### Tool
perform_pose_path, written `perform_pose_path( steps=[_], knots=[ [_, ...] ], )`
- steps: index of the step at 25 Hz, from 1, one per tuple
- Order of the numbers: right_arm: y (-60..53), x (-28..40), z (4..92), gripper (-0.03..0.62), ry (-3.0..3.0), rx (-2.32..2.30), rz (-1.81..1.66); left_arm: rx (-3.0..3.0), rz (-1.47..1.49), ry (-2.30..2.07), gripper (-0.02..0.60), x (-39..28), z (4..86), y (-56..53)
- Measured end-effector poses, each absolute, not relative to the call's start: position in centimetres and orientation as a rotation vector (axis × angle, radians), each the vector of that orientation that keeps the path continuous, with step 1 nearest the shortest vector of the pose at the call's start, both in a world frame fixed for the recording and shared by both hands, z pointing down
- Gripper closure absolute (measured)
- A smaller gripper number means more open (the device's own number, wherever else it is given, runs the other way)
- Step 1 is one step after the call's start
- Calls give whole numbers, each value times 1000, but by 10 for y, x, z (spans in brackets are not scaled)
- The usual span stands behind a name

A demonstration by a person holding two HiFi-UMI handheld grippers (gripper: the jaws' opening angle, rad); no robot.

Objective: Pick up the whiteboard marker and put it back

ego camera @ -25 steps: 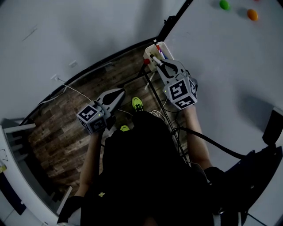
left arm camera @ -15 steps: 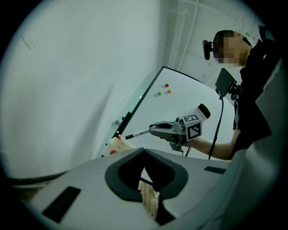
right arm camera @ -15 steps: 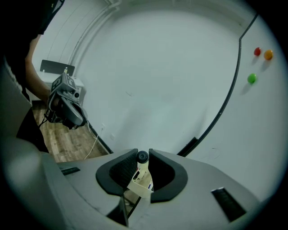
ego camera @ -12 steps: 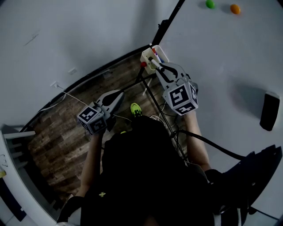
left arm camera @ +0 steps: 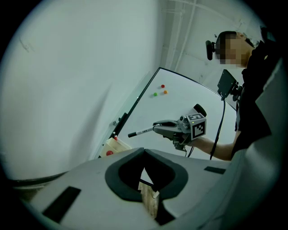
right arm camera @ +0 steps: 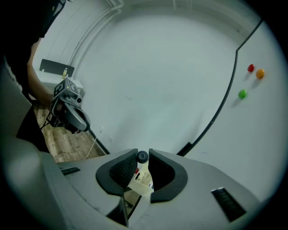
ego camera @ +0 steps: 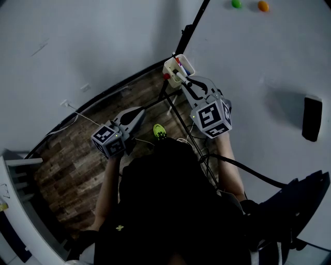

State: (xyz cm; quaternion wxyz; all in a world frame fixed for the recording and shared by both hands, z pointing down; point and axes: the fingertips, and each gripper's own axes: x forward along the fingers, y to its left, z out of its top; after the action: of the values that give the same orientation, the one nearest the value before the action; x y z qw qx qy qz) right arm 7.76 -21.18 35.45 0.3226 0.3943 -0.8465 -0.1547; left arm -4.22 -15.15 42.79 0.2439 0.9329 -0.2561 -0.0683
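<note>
My right gripper [ego camera: 186, 82] is shut on the whiteboard marker [ego camera: 181, 75], a white barrel with a black cap. In the left gripper view the marker [left arm camera: 141, 131] sticks out level from the right gripper [left arm camera: 156, 127], above and clear of the white pen holder [left arm camera: 114, 146]. The right gripper view shows the marker's black end [right arm camera: 142, 157] pinched between the pads, the holder [right arm camera: 140, 186] just below. The holder [ego camera: 170, 67] hangs at the whiteboard's lower corner with other markers in it. My left gripper [ego camera: 140, 110] hangs shut and empty over the wooden floor, off to the left.
The whiteboard [ego camera: 269, 62] carries a green magnet [ego camera: 236, 3], an orange magnet [ego camera: 263, 6] and a black eraser [ego camera: 311, 118]. Its black stand legs and cables [ego camera: 194, 142] run under my right arm. A white wall [ego camera: 83, 36] stands to the left.
My right gripper has risen a little with the marker, drawing it up from the holder. The left gripper has stayed where it was.
</note>
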Motion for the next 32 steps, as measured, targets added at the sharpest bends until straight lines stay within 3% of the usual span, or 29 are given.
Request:
perform_pose_path(
  steps=[32],
  knots=[
    [-198, 88, 345, 500, -2210, 1066, -468, 2494, -252, -657, 561, -34, 433, -135]
  ],
)
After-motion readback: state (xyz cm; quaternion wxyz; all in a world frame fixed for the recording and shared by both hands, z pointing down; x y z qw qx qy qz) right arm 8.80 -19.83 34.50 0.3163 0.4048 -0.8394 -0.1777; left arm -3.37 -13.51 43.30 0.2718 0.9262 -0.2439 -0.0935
